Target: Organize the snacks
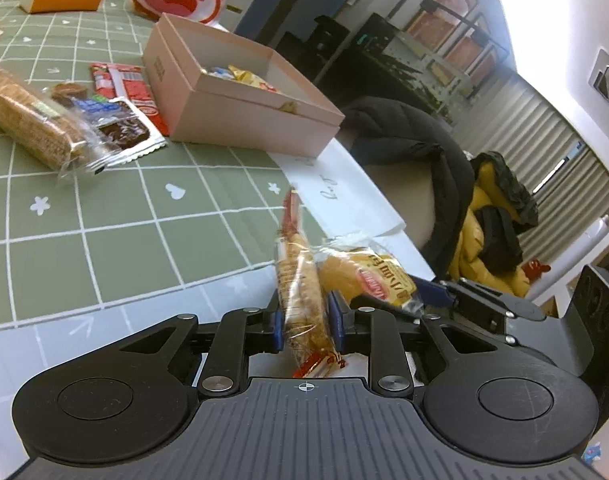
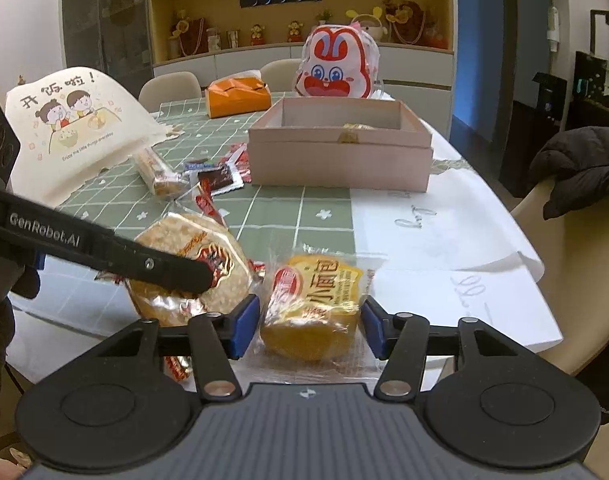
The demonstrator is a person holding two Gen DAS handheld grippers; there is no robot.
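My left gripper (image 1: 304,326) is shut on a round rice cracker in clear wrap (image 1: 300,288), held on edge just above the table; it also shows in the right wrist view (image 2: 192,264), with the left gripper's finger (image 2: 144,268) across it. My right gripper (image 2: 310,330) is open, its blue pads on either side of a yellow small-bread packet (image 2: 316,308) lying on the table; whether the pads touch it I cannot tell. The packet also shows in the left wrist view (image 1: 368,280). The pink open box (image 2: 340,152) holds several snacks (image 1: 244,76).
A long biscuit pack (image 1: 28,120), a brownie packet (image 1: 120,128) and red packets (image 1: 124,80) lie left of the box. An orange box (image 2: 238,98), a rabbit bag (image 2: 336,68) and a cartoon paper bag (image 2: 80,128) stand behind. White paper (image 2: 432,232) covers the table's right edge beside a chair (image 2: 576,240).
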